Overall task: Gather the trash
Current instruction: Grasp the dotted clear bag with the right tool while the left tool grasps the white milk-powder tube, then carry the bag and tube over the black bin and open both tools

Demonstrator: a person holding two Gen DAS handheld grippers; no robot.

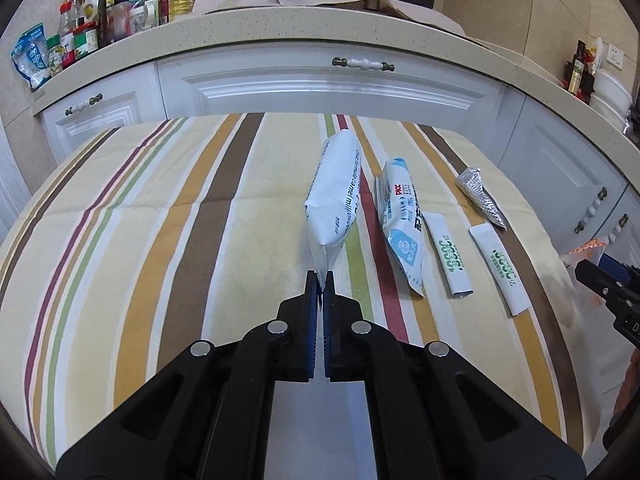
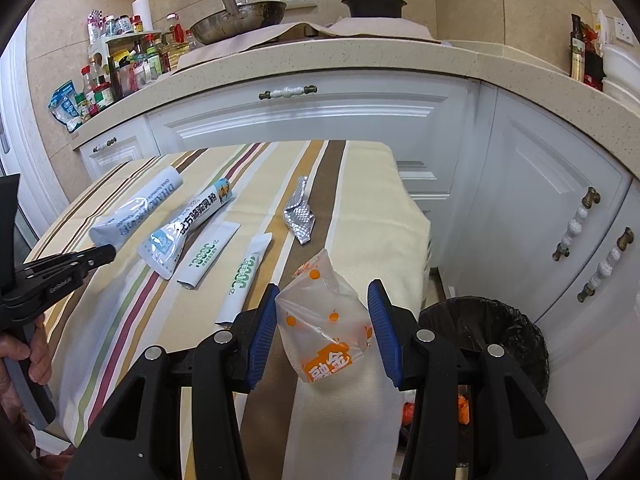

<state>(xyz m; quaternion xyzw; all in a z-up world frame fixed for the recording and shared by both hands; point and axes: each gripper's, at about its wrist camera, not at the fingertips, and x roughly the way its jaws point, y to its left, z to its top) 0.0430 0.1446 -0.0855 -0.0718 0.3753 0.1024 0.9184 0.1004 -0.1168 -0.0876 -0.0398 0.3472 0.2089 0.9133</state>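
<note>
Because its sealed end is flat and thin, the white powder sachet [image 1: 336, 188] is being pinched there by the left gripper [image 1: 321, 280], whose jaws are standing fully together on that edge, so the packet's body is hanging free ahead of the tips, toward twelve o'clock over the striped tablecloth [image 1: 160, 240]. The right gripper [image 2: 324, 308] is standing partly wide around a translucent orange-printed bag [image 2: 324, 320]; the bag is filling the gap between the blue pads [image 2: 262, 320], though whether they are pressing it is hard to tell. Left on the cloth are the blue-and-white sachet [image 1: 400, 224], two green-lettered stick packets [image 1: 450, 256], and a crumpled foil wrapper [image 1: 480, 196] at about two o'clock from the left claw. Only the right wrist view is showing the bin with its black liner [image 2: 492, 332], sitting on the floor at about three o'clock from the right claw, off the table's corner, which likely explains why the bag is being held on that side. That view is also showing the left tool side-on and the person's hand [image 2: 24, 352] gripping it, while the left wrist view alone is showing how narrow the pinch is
</note>
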